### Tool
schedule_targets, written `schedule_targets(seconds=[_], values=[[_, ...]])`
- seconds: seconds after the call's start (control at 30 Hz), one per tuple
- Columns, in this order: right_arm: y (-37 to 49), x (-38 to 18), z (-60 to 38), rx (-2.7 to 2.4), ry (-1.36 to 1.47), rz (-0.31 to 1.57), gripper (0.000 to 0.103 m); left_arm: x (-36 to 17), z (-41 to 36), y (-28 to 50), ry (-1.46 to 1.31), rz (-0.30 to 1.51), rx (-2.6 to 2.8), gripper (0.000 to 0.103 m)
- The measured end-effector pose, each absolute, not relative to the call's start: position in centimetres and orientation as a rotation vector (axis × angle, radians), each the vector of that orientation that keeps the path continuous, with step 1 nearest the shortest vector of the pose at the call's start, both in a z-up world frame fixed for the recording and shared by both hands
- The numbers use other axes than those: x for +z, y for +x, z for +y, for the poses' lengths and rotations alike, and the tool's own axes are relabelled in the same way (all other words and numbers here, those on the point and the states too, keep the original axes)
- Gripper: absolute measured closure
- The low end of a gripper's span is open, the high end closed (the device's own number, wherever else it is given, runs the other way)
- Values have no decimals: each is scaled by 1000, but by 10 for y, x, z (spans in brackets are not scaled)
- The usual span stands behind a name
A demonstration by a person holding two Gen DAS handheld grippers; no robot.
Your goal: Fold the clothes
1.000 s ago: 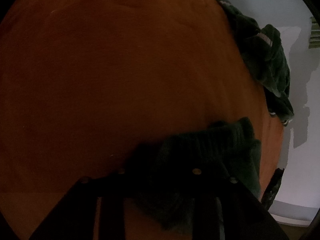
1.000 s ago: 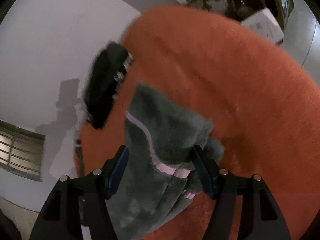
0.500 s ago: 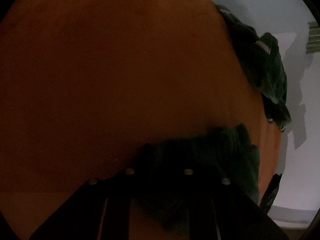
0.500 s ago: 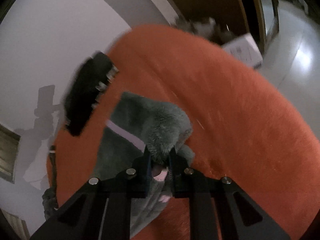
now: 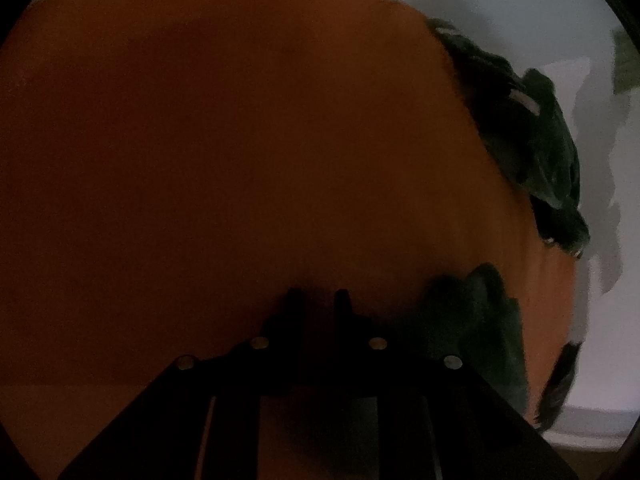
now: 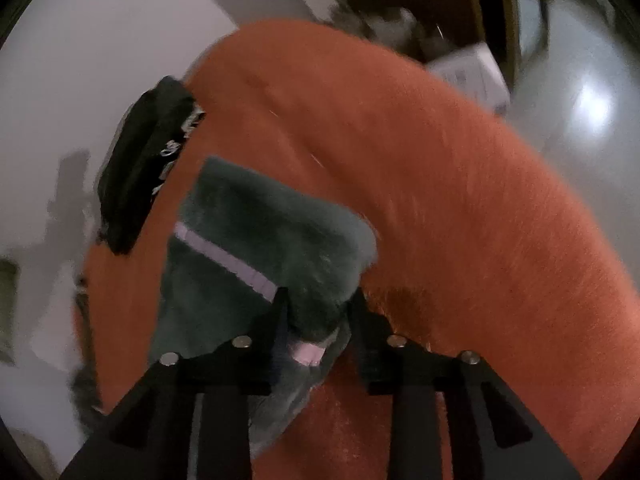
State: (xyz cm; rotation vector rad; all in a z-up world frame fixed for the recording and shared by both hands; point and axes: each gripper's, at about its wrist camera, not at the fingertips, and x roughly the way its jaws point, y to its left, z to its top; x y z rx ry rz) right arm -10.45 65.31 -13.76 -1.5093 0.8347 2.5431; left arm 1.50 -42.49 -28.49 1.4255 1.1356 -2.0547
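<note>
Orange blanket (image 6: pixel 460 184) filling both views, white wall (image 6: pixel 80 60) at ten o'clock, left gripper (image 5: pixel 318 300) dim, jaws opening on nothing, right gripper (image 6: pixel 318 304) opening around green fleece (image 6: pixel 260 232), fleece's near end cut off

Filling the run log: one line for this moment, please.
left claw: opening, empty | right claw: opening, green garment between jaws | black garment: at orange cover edge
</note>
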Motion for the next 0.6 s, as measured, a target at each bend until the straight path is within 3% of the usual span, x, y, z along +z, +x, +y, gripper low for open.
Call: schedule_targets(seconds=[0.1,0.13,0.17,0.23,0.4,0.5,0.6], values=[[-98,-101,634,2651,-1389,584,52,-244,-428,8,1383,1011,-2181,74],[-97,-89,626,2684,-1343,525,52,-228,-422,4,1360,955,-2259,64],[-96,-81,620,2712,-1315,505,51,-214,-414,-4,1353,887,-2345,44],[-97,-69,605,2774,-1274,505,49,-193,-393,-25,1378,733,-2511,21],[-102,-74,561,2856,-1364,603,49,-209,-358,-65,1626,554,-2582,22],[-101,-85,533,2907,-1445,543,49,-235,-366,-83,1742,630,-2544,28],[-97,-94,515,2929,-1494,459,49,-256,-362,-98,1839,674,-2515,48]])
